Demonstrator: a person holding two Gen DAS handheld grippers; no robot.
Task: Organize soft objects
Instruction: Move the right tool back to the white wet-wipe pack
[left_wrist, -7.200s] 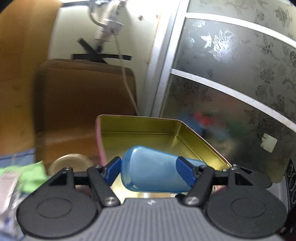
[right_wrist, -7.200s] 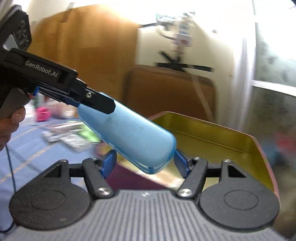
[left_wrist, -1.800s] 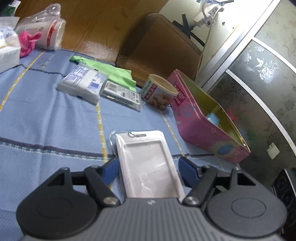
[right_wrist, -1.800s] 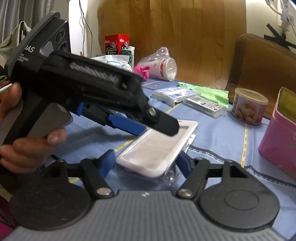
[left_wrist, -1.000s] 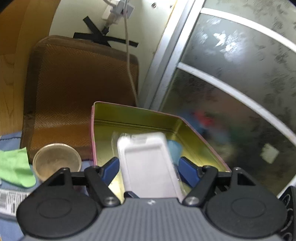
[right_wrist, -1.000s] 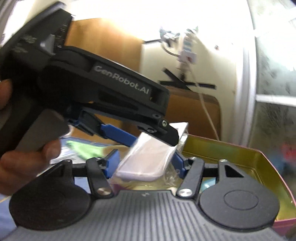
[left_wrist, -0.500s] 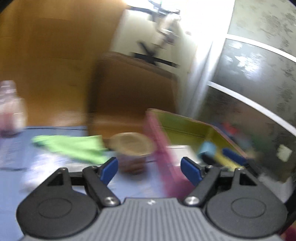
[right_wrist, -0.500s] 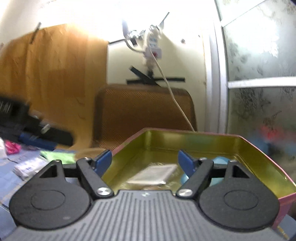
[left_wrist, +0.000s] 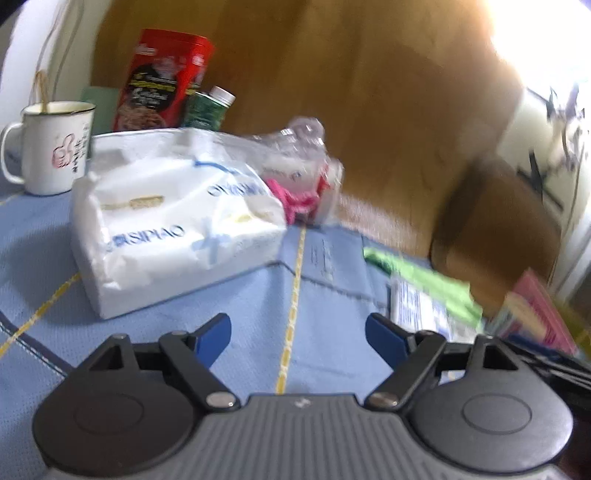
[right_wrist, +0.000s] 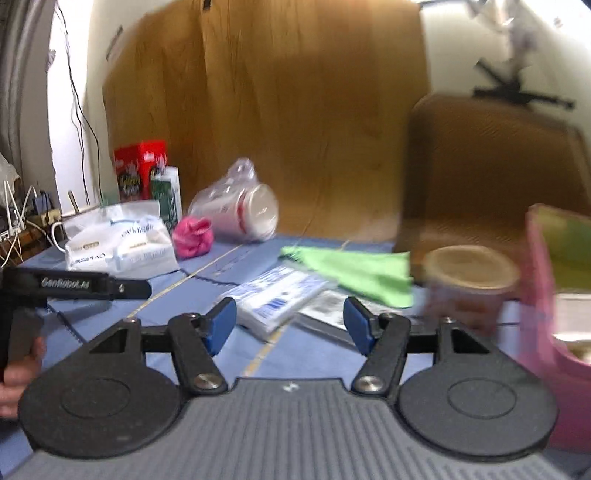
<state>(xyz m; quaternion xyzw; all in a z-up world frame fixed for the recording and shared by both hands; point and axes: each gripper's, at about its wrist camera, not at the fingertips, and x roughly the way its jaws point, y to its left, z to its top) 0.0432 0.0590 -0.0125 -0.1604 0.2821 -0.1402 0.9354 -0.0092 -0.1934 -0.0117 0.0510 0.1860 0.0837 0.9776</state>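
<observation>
- Left gripper (left_wrist: 297, 334) hovers over the blue cloth (left_wrist: 236, 314), jaws spread wide and empty.
- Ahead-left of it lies the white tissue pack (left_wrist: 173, 225), long axis slanting from near-left to far-right.
- Behind the pack sit an enamel mug (left_wrist: 51, 147) and a red tin (left_wrist: 162, 81); a pink fluffy ball (left_wrist: 299, 201) touches the pack's right end.
- Right gripper (right_wrist: 290, 325) also gapes wide, holding nothing.
- Just ahead of its fingers lies a small tissue packet (right_wrist: 273, 299), pointing away to the right.
- Beyond that lies a green cloth (right_wrist: 354, 273); a paper tub (right_wrist: 469, 284) stands ahead-right, beside the pink tin box (right_wrist: 546, 295) at far right.
- A wooden panel (right_wrist: 295, 110) backs the table.
</observation>
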